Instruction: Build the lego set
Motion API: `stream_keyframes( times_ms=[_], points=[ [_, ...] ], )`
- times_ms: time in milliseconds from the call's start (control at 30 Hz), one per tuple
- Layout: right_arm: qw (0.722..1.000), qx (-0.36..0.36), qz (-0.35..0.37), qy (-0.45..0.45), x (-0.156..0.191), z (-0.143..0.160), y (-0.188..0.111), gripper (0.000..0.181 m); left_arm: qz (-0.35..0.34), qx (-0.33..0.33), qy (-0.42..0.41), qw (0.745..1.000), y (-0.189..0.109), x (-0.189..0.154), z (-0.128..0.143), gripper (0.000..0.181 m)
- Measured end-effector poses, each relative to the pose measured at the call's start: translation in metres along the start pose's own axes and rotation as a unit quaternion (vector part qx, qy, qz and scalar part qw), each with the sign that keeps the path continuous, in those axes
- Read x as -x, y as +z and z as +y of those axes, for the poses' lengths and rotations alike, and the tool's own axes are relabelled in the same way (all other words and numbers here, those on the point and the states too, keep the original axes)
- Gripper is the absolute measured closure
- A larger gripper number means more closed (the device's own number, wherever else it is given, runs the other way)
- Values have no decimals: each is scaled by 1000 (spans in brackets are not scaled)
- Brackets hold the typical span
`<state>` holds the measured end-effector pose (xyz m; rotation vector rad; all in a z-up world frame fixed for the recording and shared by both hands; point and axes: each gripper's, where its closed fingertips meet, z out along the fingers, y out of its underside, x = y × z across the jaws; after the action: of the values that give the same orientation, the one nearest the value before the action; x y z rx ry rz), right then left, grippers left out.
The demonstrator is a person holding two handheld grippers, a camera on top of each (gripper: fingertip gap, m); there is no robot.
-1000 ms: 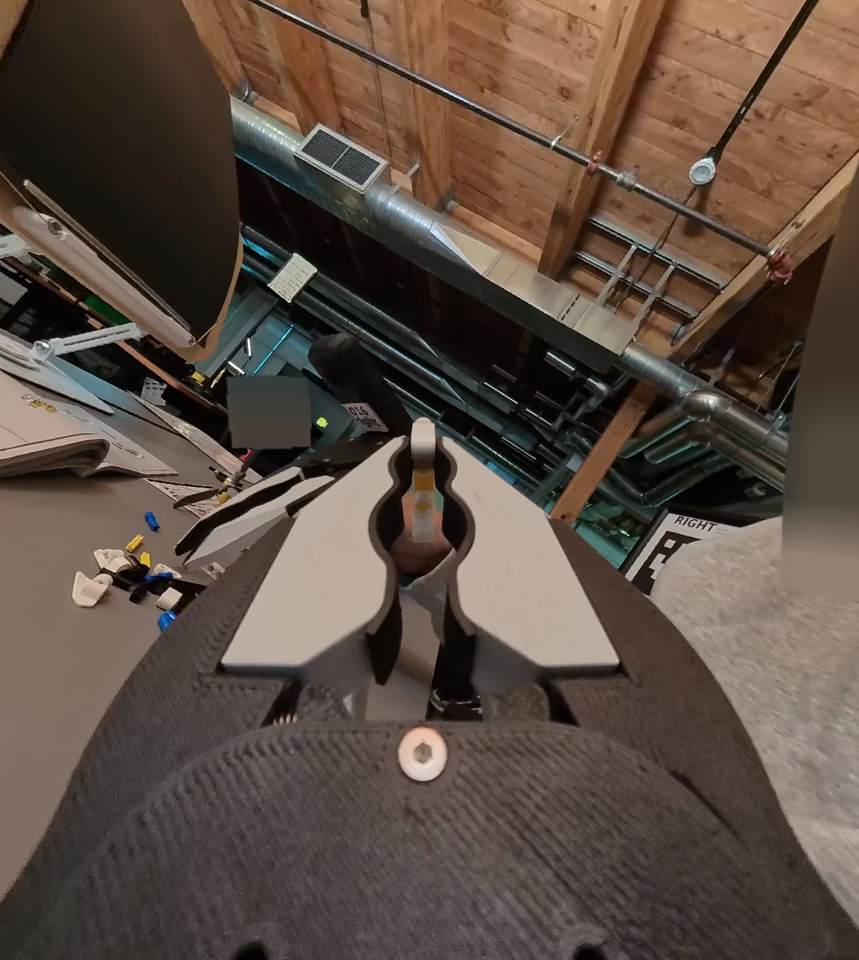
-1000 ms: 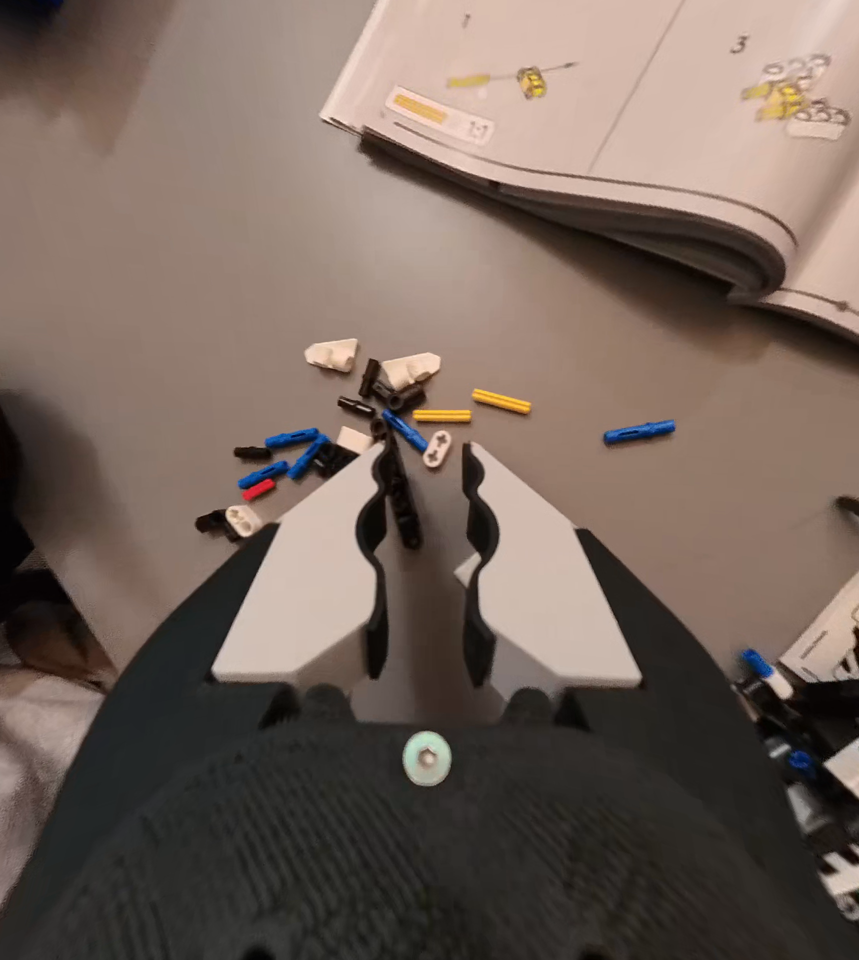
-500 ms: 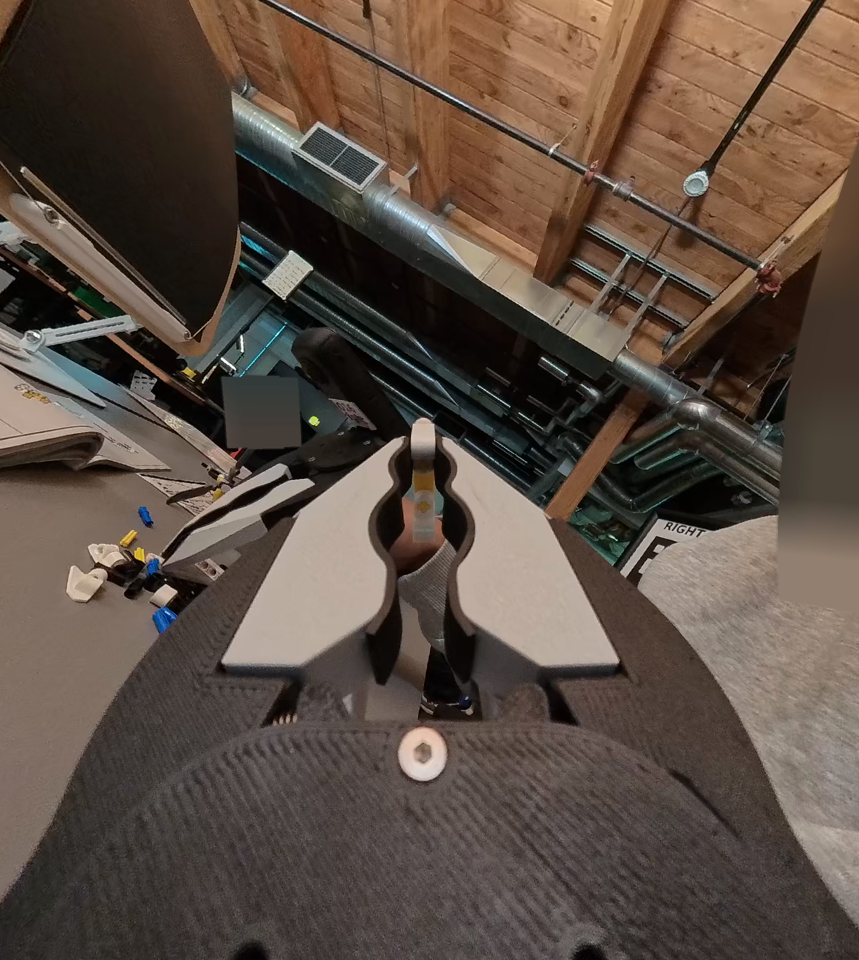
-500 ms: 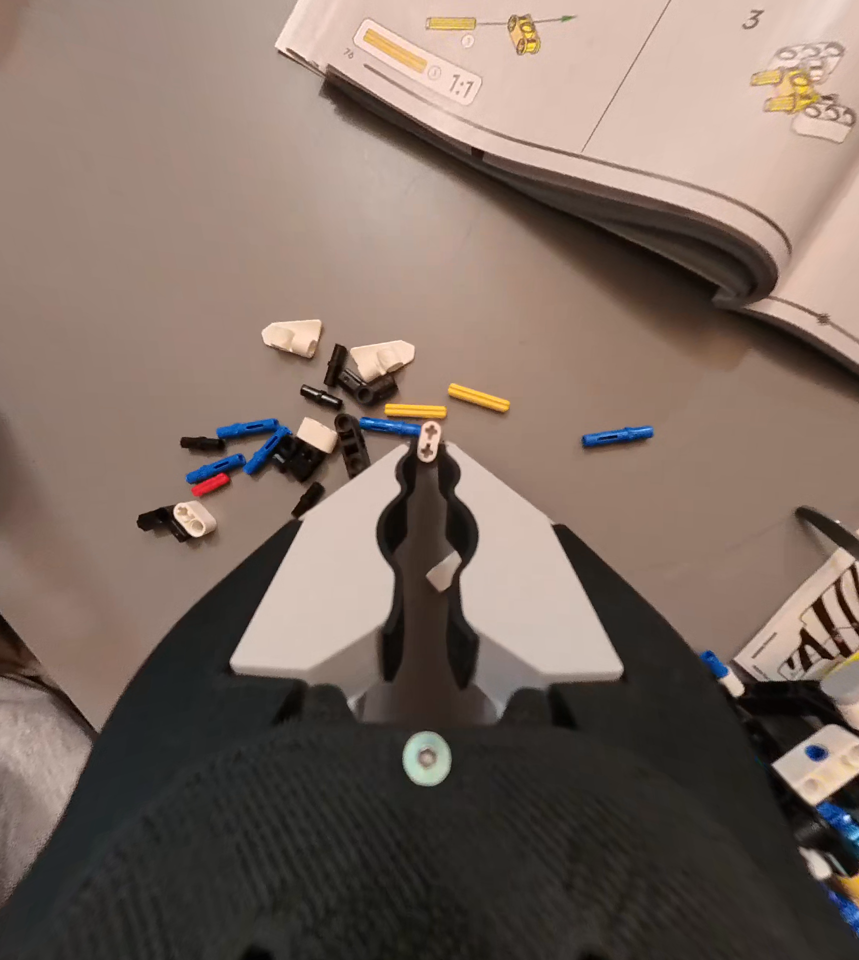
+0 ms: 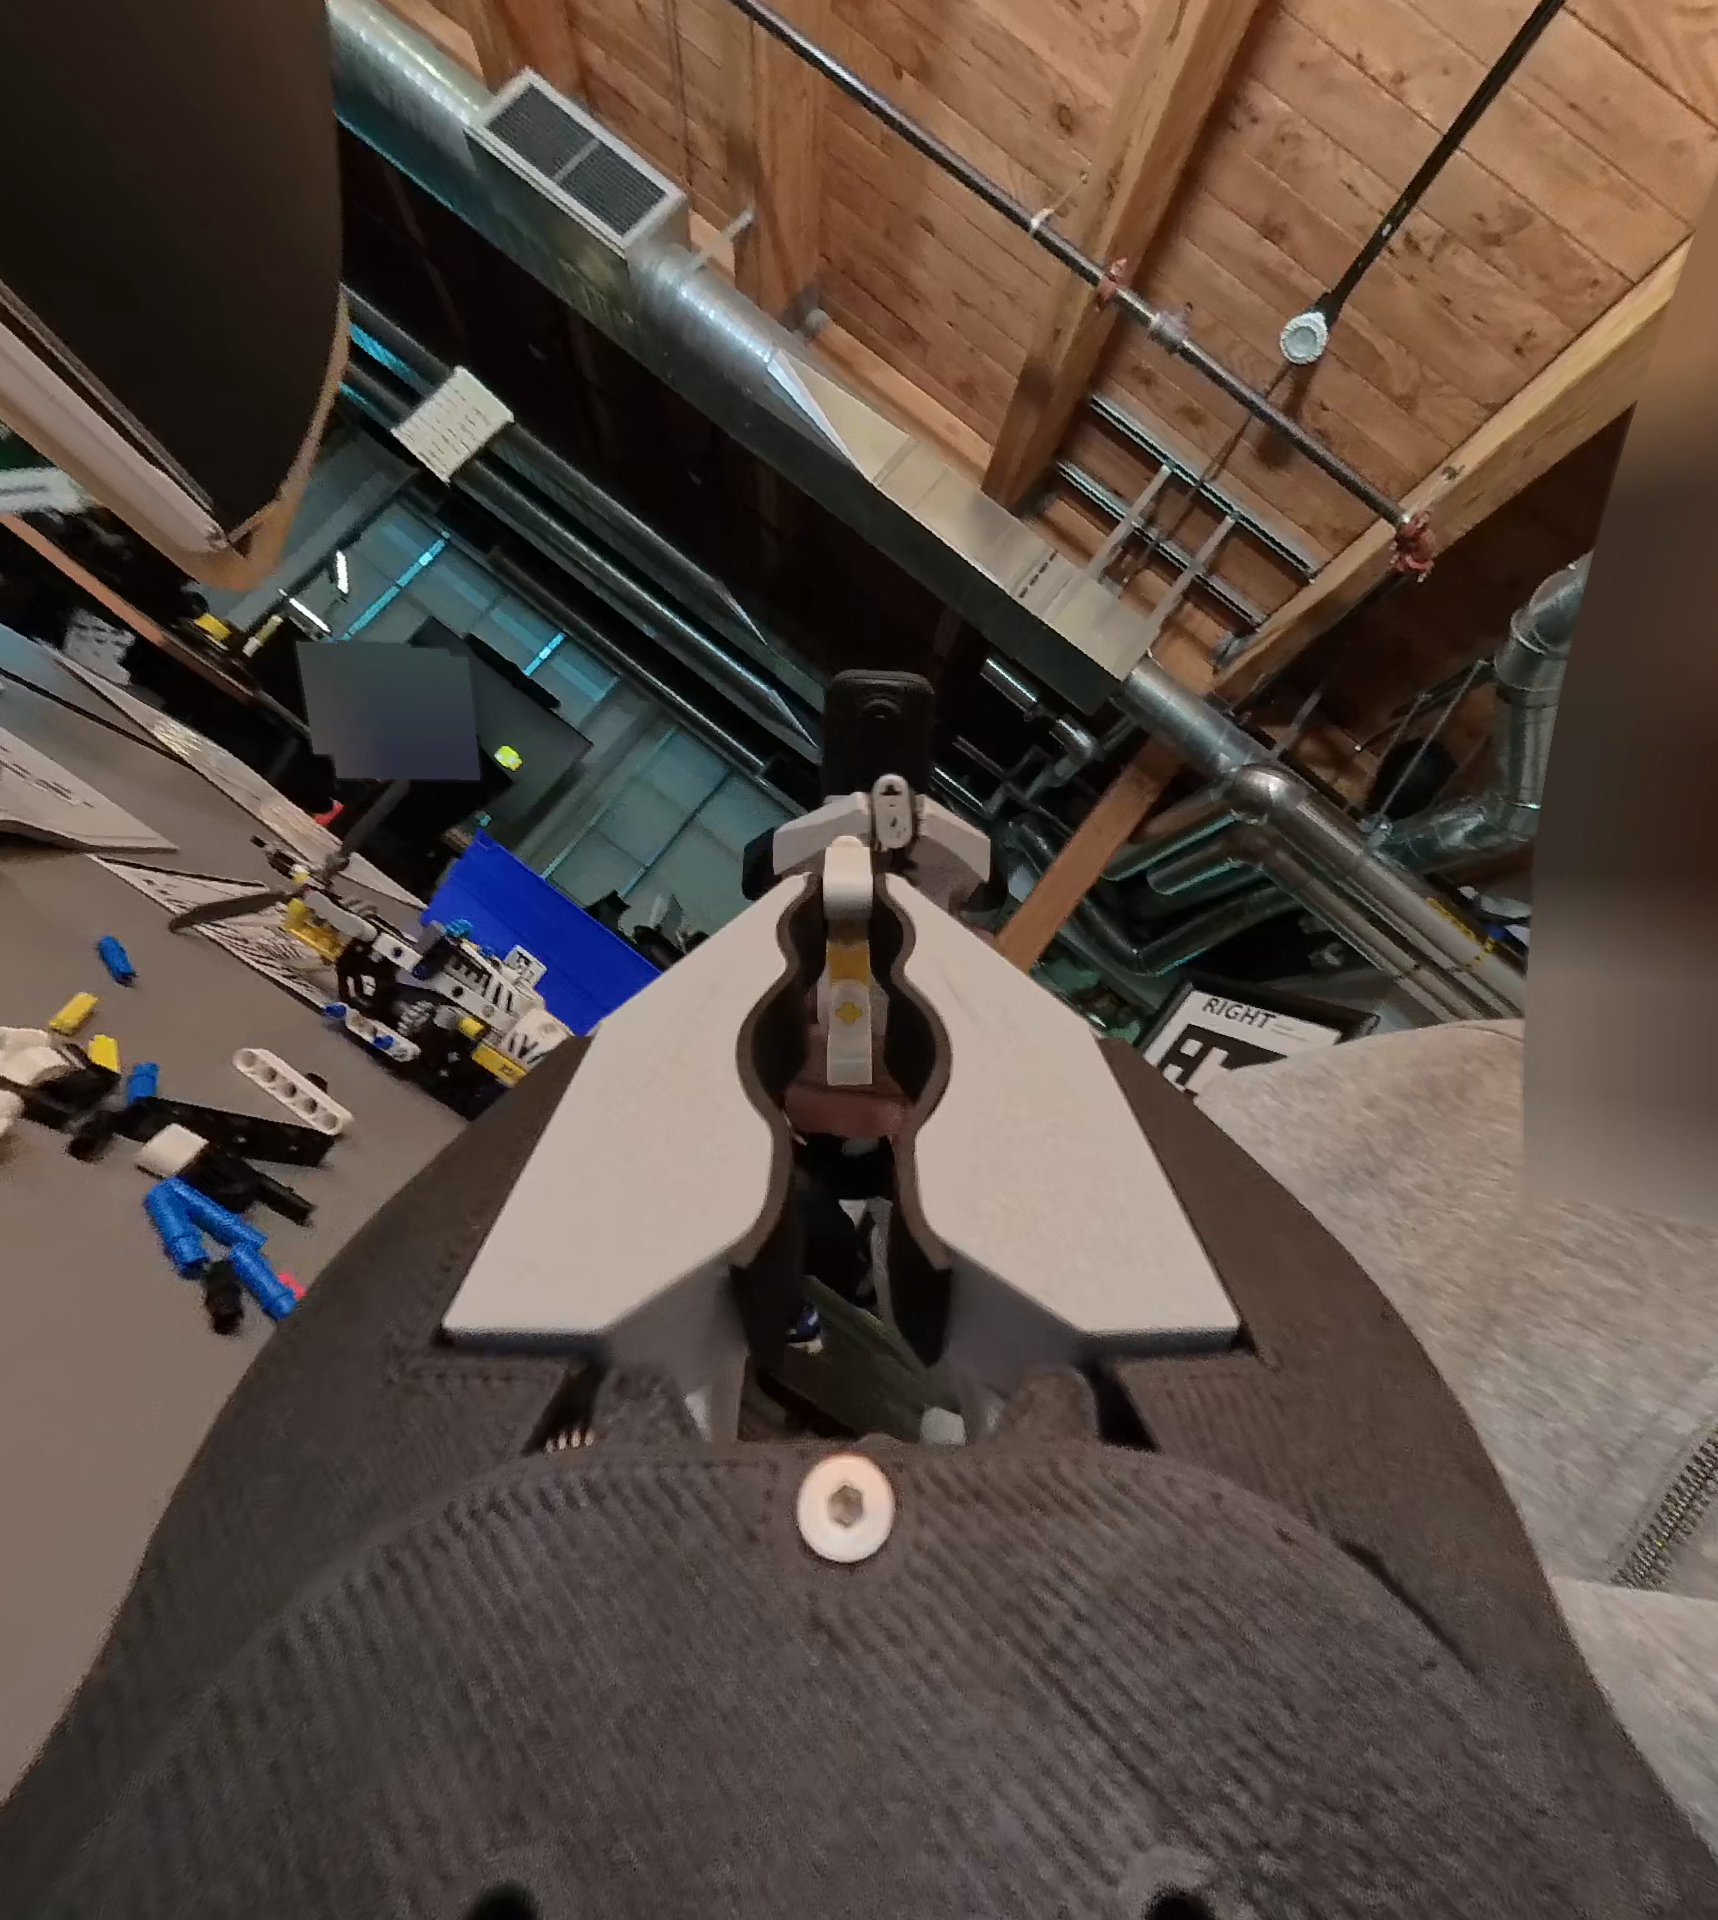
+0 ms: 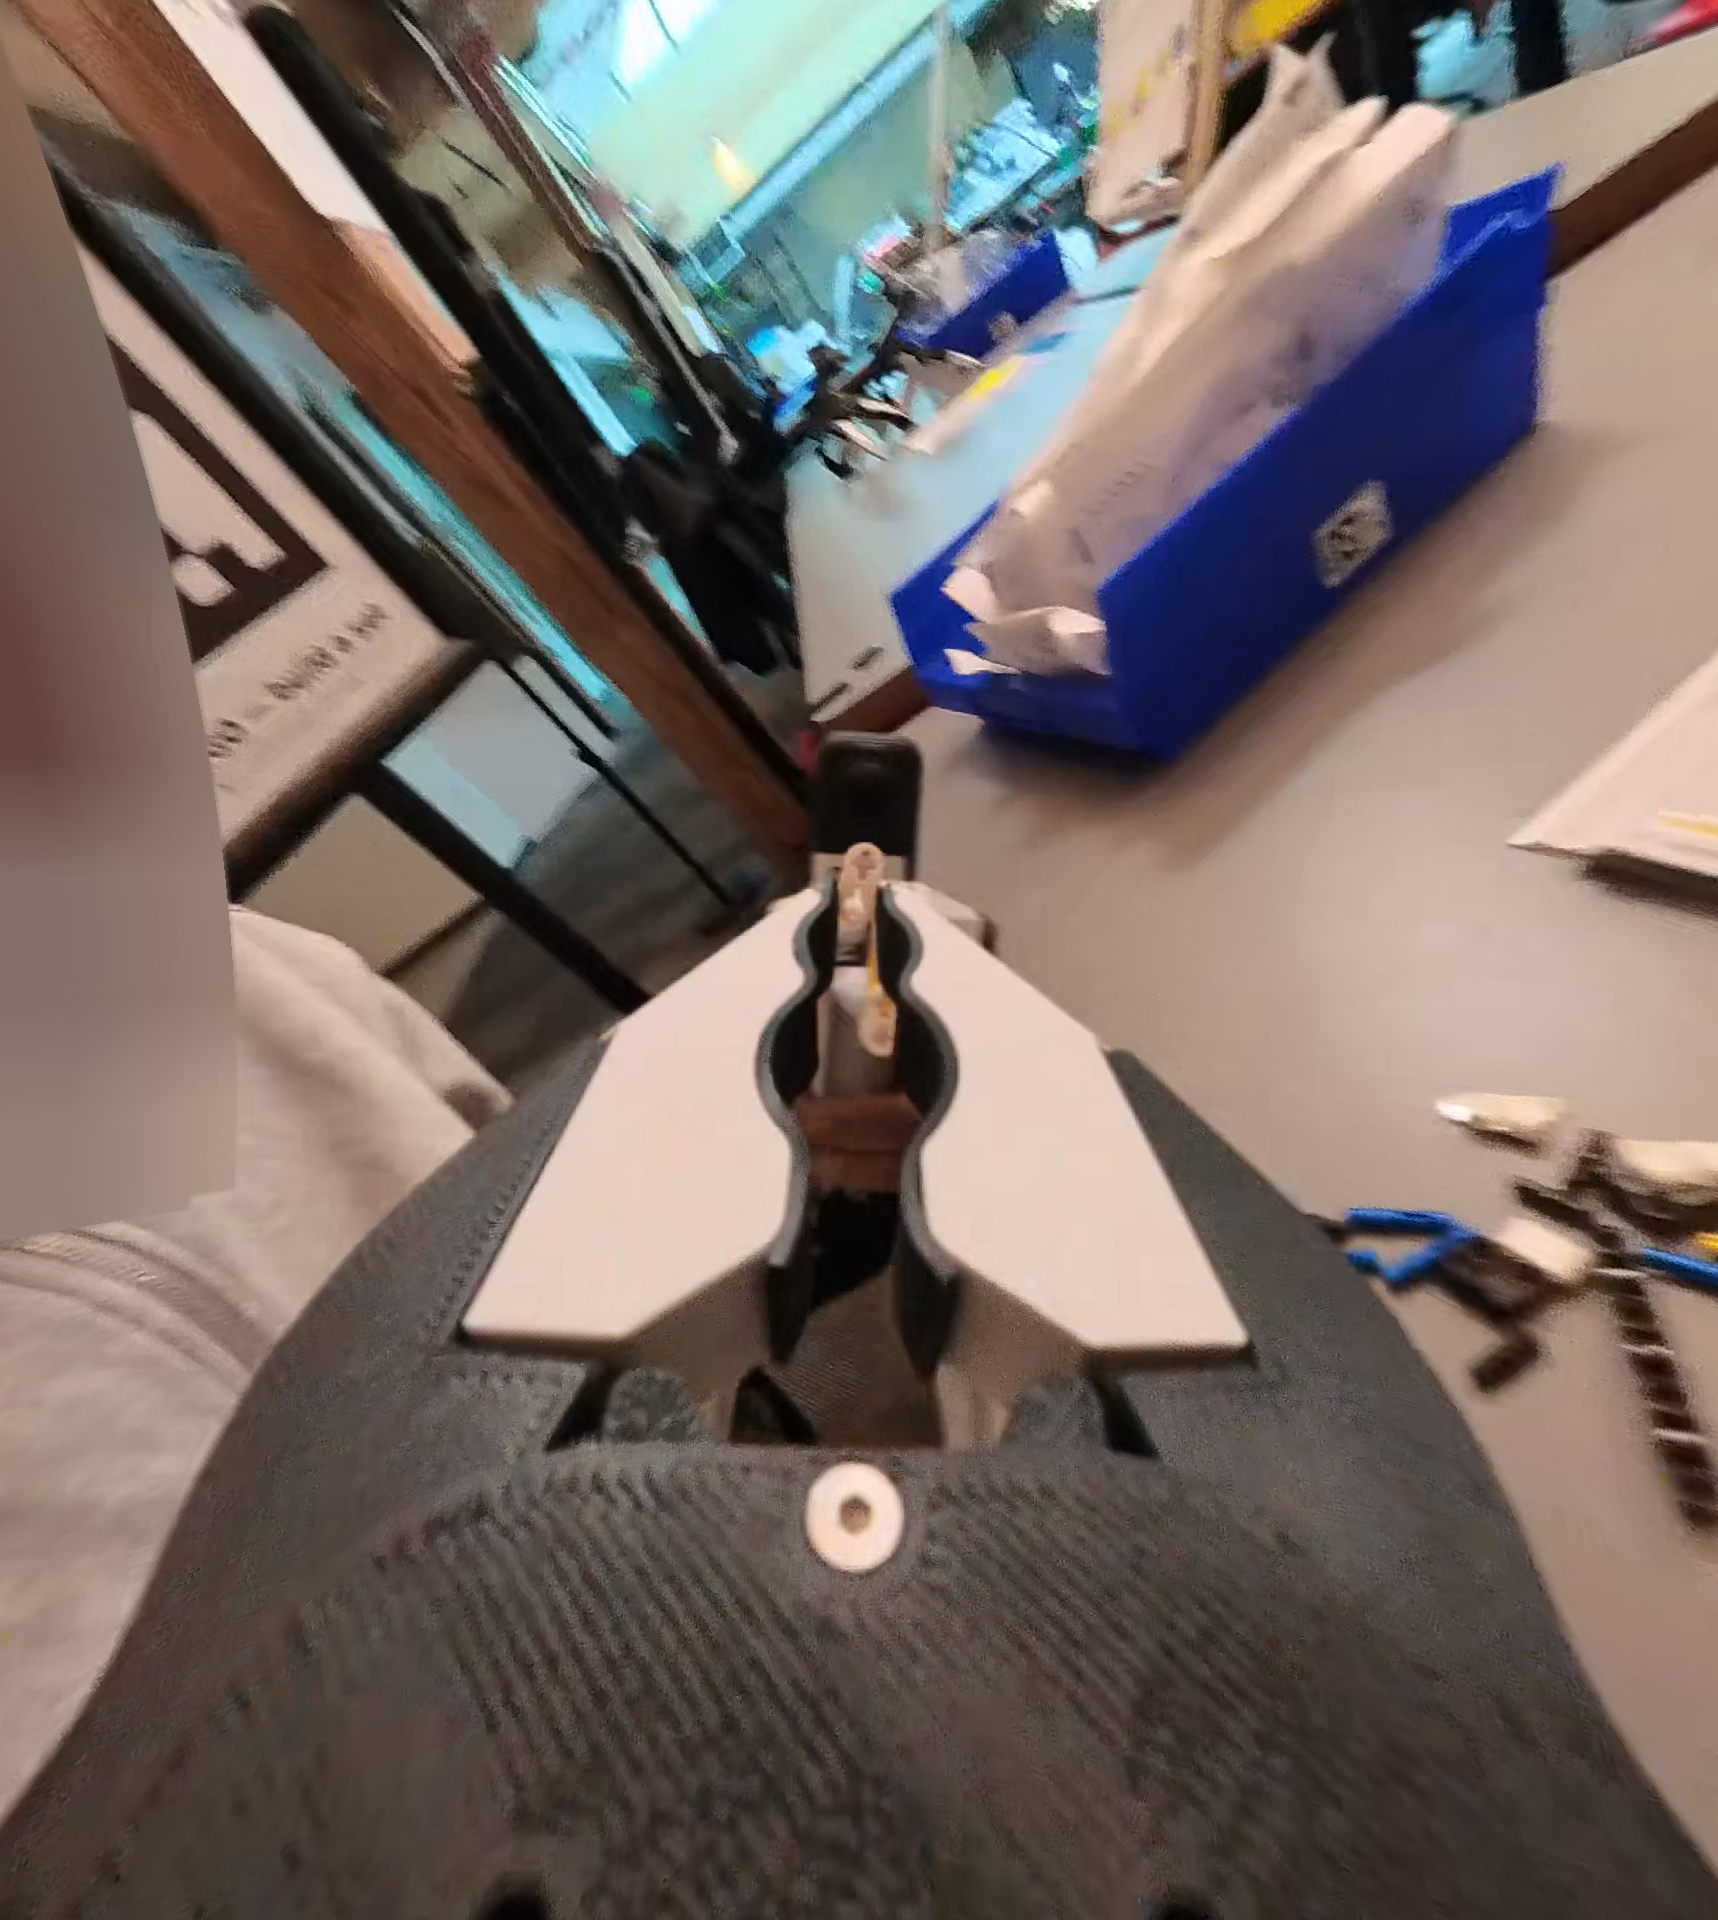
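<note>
Showing pale grey fingers (image 5: 626,1143) with black inner pads on a black ribbed body, the left gripper (image 5: 847,883) clamping a white-and-yellow lego piece (image 5: 844,997), with another small white link (image 5: 893,812) pinched just beyond its tips by the right gripper (image 6: 860,904), likewise pale grey over black. Lying scattered to the left gripper's left on the grey table (image 5: 24,1455): loose pieces (image 5: 159,1153) in blue, black, white, yellow and one red. Sitting farther ahead on that side: a black, white and yellow striped model (image 5: 439,997) before a solid blue bin (image 5: 543,925).
</note>
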<state>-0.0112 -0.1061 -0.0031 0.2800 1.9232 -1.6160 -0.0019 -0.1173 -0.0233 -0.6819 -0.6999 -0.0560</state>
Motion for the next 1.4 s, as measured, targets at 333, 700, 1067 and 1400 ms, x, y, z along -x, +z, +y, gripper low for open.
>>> stream_keyframes(
  times_ms=[333, 700, 1067, 1400],
  points=[
    [997, -33, -43, 59, -3, 19, -1, 177, 39, 19, -59, 997, 10, -5, 14, 176],
    [997, -34, -40, 60, -7, 20, 3, 177, 30, 3, -85, 996, 8, 0, 10, 176],
    [998, -5, -24, 61, -10, 25, 0, 177, 16, 22, -91, 995, 9, 3, 14, 176],
    [998, 0, -18, 67, -11, 26, -1, 177, 13, 22, -96, 995, 10, 4, 15, 176]
  ],
)
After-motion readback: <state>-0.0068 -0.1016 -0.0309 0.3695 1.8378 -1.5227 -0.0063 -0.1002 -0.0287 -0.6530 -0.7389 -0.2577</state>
